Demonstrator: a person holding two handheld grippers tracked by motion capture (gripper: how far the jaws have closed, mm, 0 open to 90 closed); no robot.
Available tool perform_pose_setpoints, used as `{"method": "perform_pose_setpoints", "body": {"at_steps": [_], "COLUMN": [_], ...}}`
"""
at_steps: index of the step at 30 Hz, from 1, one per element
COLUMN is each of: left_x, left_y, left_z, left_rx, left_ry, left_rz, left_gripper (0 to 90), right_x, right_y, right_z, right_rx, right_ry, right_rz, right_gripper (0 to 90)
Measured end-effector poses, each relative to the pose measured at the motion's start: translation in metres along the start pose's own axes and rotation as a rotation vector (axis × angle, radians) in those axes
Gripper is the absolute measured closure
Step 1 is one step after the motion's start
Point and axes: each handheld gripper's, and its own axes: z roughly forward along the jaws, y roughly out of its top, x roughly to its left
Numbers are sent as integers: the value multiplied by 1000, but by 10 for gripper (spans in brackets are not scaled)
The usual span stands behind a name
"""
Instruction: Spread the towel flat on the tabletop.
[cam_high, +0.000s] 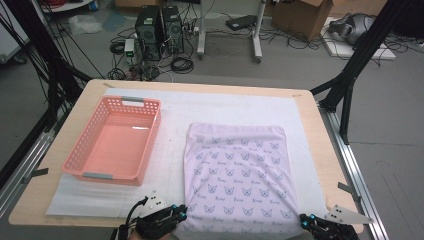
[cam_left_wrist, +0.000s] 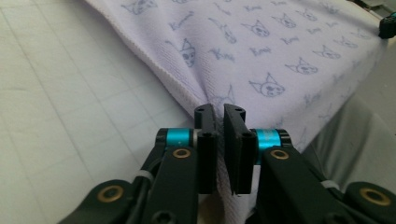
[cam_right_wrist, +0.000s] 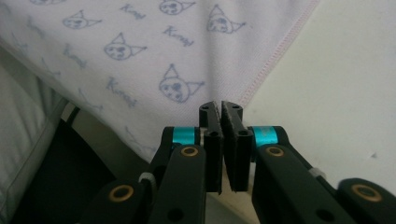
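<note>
Floor cables and boxes show from the high view; your left claw (cam_left_wrist: 219, 112) and right claw (cam_right_wrist: 222, 108) each pinch a near corner of the cloth (cam_high: 235, 172) on the table (cam_high: 310, 107), close-ups showing cat-face print, script illegible.

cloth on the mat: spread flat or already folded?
Spread flat. The printed cloth lies open as one rectangle on the white mat, no fold over it. Left gripper and right gripper pinch its two near corners.

Left tongs (cam_left_wrist: 219, 112) pinch the printed cloth's (cam_left_wrist: 261, 51) corner.
</note>
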Motion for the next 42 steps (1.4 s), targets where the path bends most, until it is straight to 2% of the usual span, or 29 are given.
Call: {"method": "perform_pose_setpoints", "body": {"at_steps": [2,5,7,9,11,12,14,15,16,18,20,22,24,25,26,28,31,33,37,39,42], "left_x": [2,7,11,16,16,13,8,7,7,8,9,5,3,4,7,12,18,21,27,29,33], "left_y": [7,14,18,19,19,17,15,15,15,13,8,7,8,9,10,11,13,15,19,22,28], "left_z": [4,9,13,19,26,30,30,29,27,19,9,4,2,2,2,1,3,6,13,16,19], "left_rx": [-28,-71,-75,-58,-22,-6,-6,5,15,30,31,27,1,-16,-37,-76,-110,-124,-132,-134,-137], "left_ry": [7,28,39,47,39,39,72,74,73,69,41,8,21,17,20,27,22,28,30,34,39], "left_rz": [-12,3,-5,-13,5,37,84,95,89,81,58,57,75,57,46,29,12,-5,-15,-10,-24], "left_gripper": [621,539,521,521,561,636,826,872,881,885,885,880,805,691,645,562,523,511,471,471,464], "right_x": [3,3,3,3,2,1,2,0,-3,-8,-11,-11,-9,-9,-10,-11,-11,-14,-20,-22,-27], "right_y": [2,11,17,21,24,25,25,25,25,21,15,10,8,8,9,10,12,12,15,18,24], "right_z": [1,4,9,17,28,33,34,32,30,24,14,5,1,0,-1,-3,-1,3,9,11,16], "right_rx": [-27,-80,-107,-102,-67,-46,-38,-30,-26,-28,-29,-32,-49,-61,-79,-112,-114,-105,-108,-113,-118], "right_ry": [-16,-45,-84,-121,-150,-150,-165,-160,-137,-123,-115,-90,-104,-114,-118,-131,-148,-150,-158,-160,-163], "right_rz": [8,31,70,68,51,48,40,36,48,66,84,97,95,105,120,130,115,121,127,123,120], "right_gripper": [765,652,632,629,648,671,809,878,883,887,887,885,826,752,709,690,688,682,679,680,685]}}
